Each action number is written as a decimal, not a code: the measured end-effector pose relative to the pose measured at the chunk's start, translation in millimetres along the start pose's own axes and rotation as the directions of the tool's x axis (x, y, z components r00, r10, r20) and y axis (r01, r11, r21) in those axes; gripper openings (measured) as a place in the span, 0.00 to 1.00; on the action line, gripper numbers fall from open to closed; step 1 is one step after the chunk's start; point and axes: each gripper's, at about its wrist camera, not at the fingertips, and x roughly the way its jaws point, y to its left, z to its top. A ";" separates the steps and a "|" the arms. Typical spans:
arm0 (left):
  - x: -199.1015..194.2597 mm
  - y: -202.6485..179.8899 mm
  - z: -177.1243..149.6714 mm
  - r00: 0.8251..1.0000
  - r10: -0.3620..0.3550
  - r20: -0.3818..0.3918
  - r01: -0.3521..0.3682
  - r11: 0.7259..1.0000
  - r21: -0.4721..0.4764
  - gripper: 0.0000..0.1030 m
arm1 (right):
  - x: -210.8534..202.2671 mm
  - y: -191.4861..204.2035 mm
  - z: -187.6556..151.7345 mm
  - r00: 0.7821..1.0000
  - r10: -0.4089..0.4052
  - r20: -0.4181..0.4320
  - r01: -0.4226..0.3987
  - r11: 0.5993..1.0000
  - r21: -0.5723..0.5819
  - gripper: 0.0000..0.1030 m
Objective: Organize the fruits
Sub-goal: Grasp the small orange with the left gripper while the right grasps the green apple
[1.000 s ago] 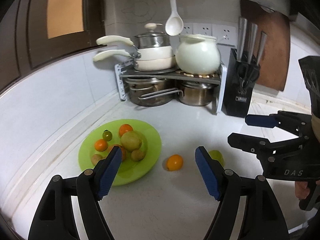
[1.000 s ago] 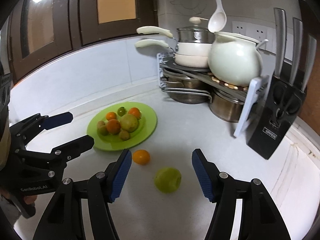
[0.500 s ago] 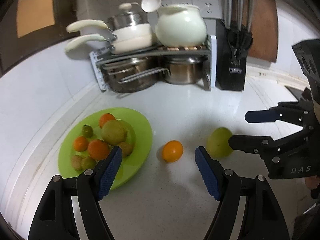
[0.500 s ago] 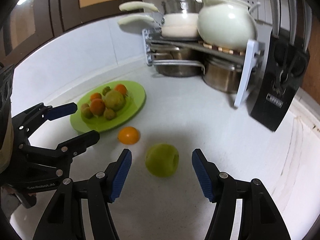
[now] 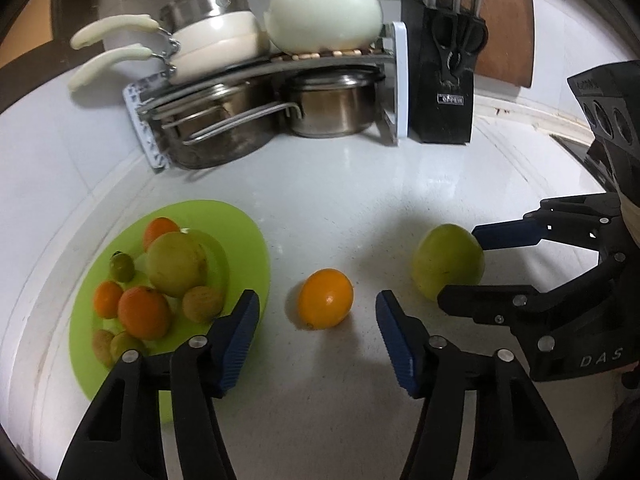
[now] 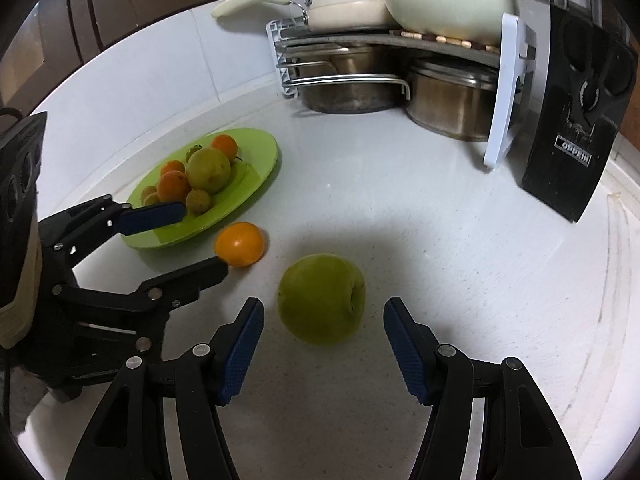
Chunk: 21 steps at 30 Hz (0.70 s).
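Orange (image 5: 325, 298) and apple (image 6: 321, 298) lie off the plate (image 5: 244, 220). Left gripper (image 5: 318, 334) and right gripper (image 6: 323, 342) each frame one fruit with fingers spread, probably to grasp both.

1 green plate (image 5: 244, 240) w/ approx 8 fruits, 1 loose orange (image 5: 325, 298), 1 loose green apple (image 5: 448, 268), 2 steel pots (image 5: 332, 106), 1 knife block (image 5: 442, 80).

On the white stone counter (image 5: 360, 184), the flat lime-green plastic plate (image 5: 244, 236) lies to my left, piled with small fruits. Just right of its rim sits the round orange citrus fruit (image 5: 325, 298), straight ahead of my left gripper (image 5: 316, 336). Right of that, apart from it, rests the large green apple (image 6: 321, 298), ahead of my right gripper (image 6: 323, 342). Behind them all, in the corner, stands the metal pot rack (image 5: 280, 64), with the black knife block (image 5: 440, 92) at its right.
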 end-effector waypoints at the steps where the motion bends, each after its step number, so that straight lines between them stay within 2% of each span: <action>1: 2.9 0.2 0.2 1.000 -0.002 -0.007 0.002 1.000 0.002 0.55 | 2.5 -0.2 -0.2 1.000 0.004 -0.005 -0.004 1.000 0.002 0.61; 5: 14.8 1.8 0.7 0.999 -0.016 -0.039 0.016 1.000 -0.009 0.50 | 9.5 -0.8 0.5 1.000 0.007 -0.009 -0.007 1.000 0.005 0.61; 13: 26.0 3.2 4.0 0.998 -0.023 -0.058 0.021 0.999 -0.023 0.41 | 17.3 -1.0 5.4 1.000 0.024 -0.014 -0.024 1.000 0.004 0.50; 17: 28.9 1.7 5.0 0.998 -0.014 -0.067 0.013 1.000 -0.017 0.33 | 17.5 -0.8 5.3 1.000 0.025 -0.009 -0.025 1.000 -0.001 0.49; 21: 27.3 1.7 4.2 0.997 -0.011 -0.073 0.009 1.000 -0.030 0.33 | 17.5 -0.8 5.3 1.000 0.024 -0.008 -0.024 1.000 -0.004 0.49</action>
